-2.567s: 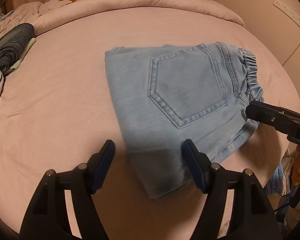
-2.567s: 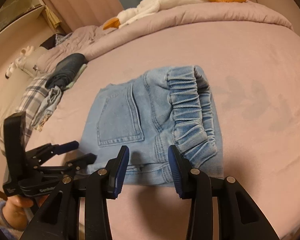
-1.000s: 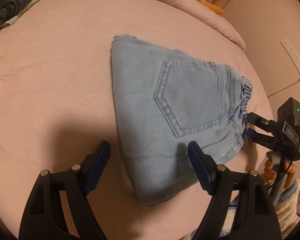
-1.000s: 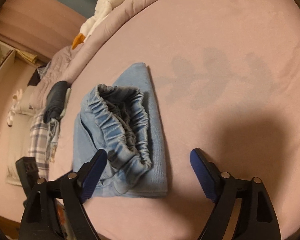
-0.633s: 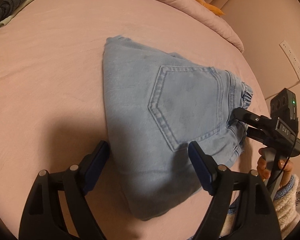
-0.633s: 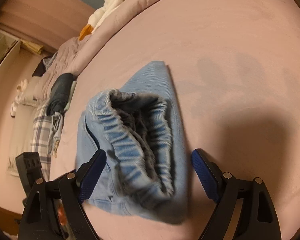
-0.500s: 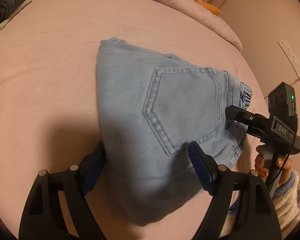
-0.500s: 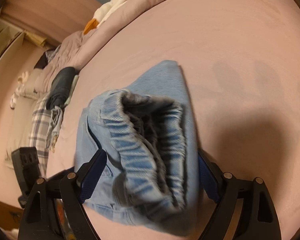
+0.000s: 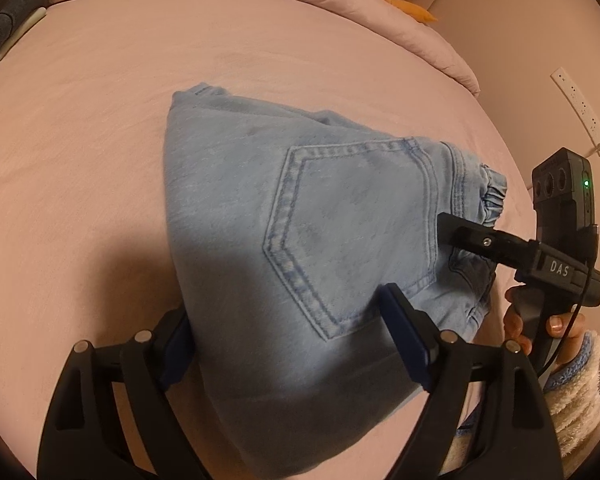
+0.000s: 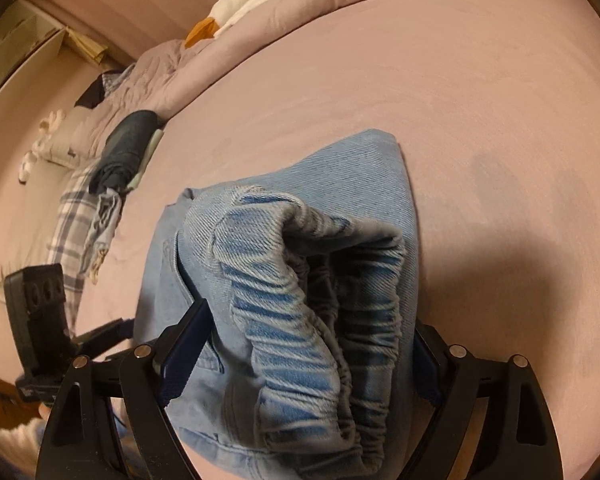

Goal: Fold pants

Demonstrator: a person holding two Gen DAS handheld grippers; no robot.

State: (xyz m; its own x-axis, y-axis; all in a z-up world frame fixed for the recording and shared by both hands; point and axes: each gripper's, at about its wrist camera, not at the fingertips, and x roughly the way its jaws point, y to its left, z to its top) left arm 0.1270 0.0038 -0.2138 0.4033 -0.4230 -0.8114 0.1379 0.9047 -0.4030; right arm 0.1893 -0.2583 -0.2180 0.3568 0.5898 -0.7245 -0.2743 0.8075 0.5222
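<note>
Lying folded on the pink bed (image 9: pixel 80 128), light denim pants (image 9: pixel 300 240) are sitting between both wide-spread claws: left gripper (image 9: pixel 288 340) straddling the folded end, right gripper (image 10: pixel 304 348) straddling the elastic waistband (image 10: pixel 320 320).

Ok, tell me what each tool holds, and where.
Nothing is clamped. Both tools are open around the folded jeans: the left tool straddles the folded end, the right tool the waistband.

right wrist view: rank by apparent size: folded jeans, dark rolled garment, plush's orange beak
1. folded jeans, largest, though they sit right at the right tongs, which inflates them.
2. dark rolled garment.
3. orange beak, smallest; also farthest away.
</note>
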